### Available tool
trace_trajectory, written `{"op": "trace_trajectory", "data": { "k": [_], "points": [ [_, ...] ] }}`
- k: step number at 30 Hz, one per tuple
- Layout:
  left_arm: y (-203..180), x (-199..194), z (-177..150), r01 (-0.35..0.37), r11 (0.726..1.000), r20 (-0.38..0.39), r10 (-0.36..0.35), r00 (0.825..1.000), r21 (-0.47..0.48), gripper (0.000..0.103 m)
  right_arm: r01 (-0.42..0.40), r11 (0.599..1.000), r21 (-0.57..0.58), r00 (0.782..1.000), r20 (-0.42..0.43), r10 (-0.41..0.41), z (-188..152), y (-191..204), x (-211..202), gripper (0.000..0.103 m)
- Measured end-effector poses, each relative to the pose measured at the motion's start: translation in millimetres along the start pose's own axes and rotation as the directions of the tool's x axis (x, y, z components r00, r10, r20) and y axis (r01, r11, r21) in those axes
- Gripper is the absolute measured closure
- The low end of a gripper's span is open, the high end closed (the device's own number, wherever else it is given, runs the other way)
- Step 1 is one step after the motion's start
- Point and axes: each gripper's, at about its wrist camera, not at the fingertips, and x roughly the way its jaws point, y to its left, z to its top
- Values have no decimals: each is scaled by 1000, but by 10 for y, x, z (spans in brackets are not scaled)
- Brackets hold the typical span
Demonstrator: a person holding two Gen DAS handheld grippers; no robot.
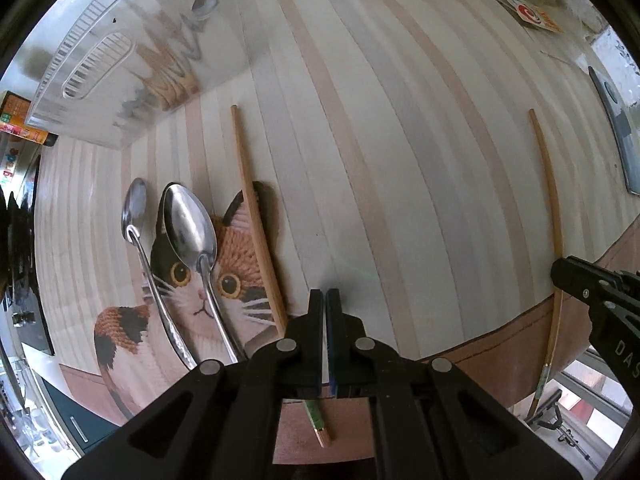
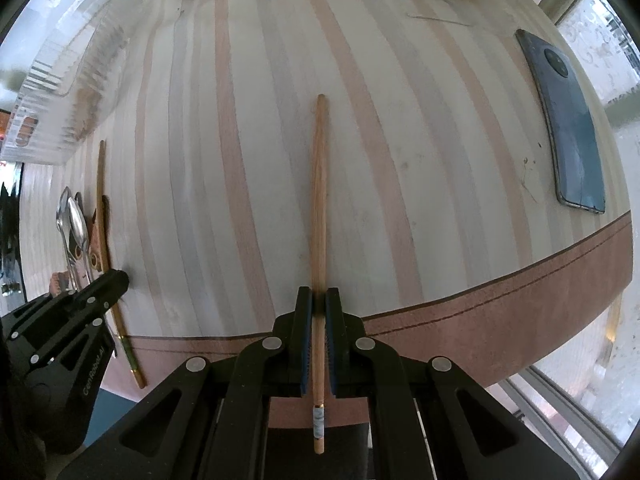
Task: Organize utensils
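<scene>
- Chopstick is lying along the striped bench, with the right tongs clamping it.
- Left tongs are pressing together, holding nothing, beside another chopstick.

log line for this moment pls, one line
left gripper: shut, empty, beside chopstick on cat mat | right gripper: shut on second chopstick | two spoons on mat
</scene>
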Motion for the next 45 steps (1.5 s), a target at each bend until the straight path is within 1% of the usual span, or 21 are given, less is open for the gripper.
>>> {"op": "trace_trajectory", "data": {
  "k": [6, 9, 11, 13, 15, 17, 18, 19, 22, 25, 26, 27, 28, 30, 31, 33, 37, 38, 40, 42, 45],
  "points": [
    [64, -17, 75, 21, 1000, -3, -21, 1000, -17, 103, 11, 1000, -6, 1000, -4, -11, 10, 6, -14, 96],
    [185, -25, 124, 38, 998, -17, -39, 999, -40, 101, 16, 1000, -11, 1000, -4, -16, 20, 39, -24, 96],
    [376, -65, 128, 97, 991, -29, -100, 995, -91, 99, 18, 1000, -13, 1000, -3, -18, 1, 53, -8, 96],
    [545, -153, 108, 164, 974, 0, -166, 986, -154, 98, 16, 1000, -9, 1000, -4, -16, 2, 60, -11, 96],
    [729, -180, 113, 229, 947, 4, -234, 972, -227, 92, 10, 1000, -3, 1000, -4, -10, 6, 66, -11, 96],
    [845, -145, 126, 284, 919, -4, -296, 955, -275, 71, 4, 1000, 3, 1000, -4, -4, -3, 39, -21, 96],
    [884, -123, 132, 303, 907, -6, -319, 948, -294, 68, 1, 1000, 7, 1000, -5, -1, -1, 41, -22, 96],
    [916, -101, 137, 308, 902, -9, -326, 945, -303, 67, 0, 1000, 9, 1000, -6, 0, 5, 36, -20, 96],
    [908, -18, 123, 286, 912, -45, -312, 949, -294, 67, -2, 1000, 9, 1000, -6, 2, 14, 14, -29, 96],
    [808, 73, 133, 240, 933, -85, -271, 959, -267, 67, -7, 1000, 12, 1000, -5, 7, 14, 9, -28, 96],
    [837, 79, 99, 232, 939, -72, -258, 963, -253, 67, -7, 1000, 13, 1000, -4, 7, 11, 4, -29, 96],
    [778, 71, 114, 198, 954, -77, -220, 972, -227, 68, -7, 1000, 11, 1000, -3, 7, 15, 4, -36, 96],
    [714, 41, 122, 178, 961, -75, -197, 977, -210, 70, -6, 1000, 10, 1000, -3, 6, 17, 1, -43, 96],
    [623, -17, 158, 136, 976, -52, -146, 988, -170, 82, -1, 1000, 7, 1000, -1, 1, 10, 9, -47, 96],
    [559, -49, 175, 132, 979, -42, -141, 989, -156, 98, 3, 1000, 4, 1000, 0, -3, 3, 17, -49, 96],
    [462, -114, 240, 113, 987, -34, -118, 992, -117, 99, 13, 1000, -10, 1000, 9, -13, -9, 45, -56, 96],
    [212, -192, 301, 109, 992, -19, -111, 994, -69, 99, 24, 1000, -16, 999, 29, -23, -65, 109, -70, 96],
    [159, -202, 308, 130, 989, -11, -131, 991, -72, 98, 23, 999, -26, 999, 24, -22, -72, 124, -73, 96],
    [135, -233, 344, 160, 984, -6, -161, 987, -78, 98, 19, 999, -37, 1000, 5, -19, -85, 145, -69, 96],
    [224, -208, 313, 180, 980, -3, -181, 983, -80, 98, 20, 999, -38, 1000, -17, -21, -86, 161, -69, 96],
    [228, -235, 324, 180, 981, -3, -181, 984, -75, 98, 26, 998, -50, 999, -19, -27, -121, 183, -62, 96]
  ]
}}
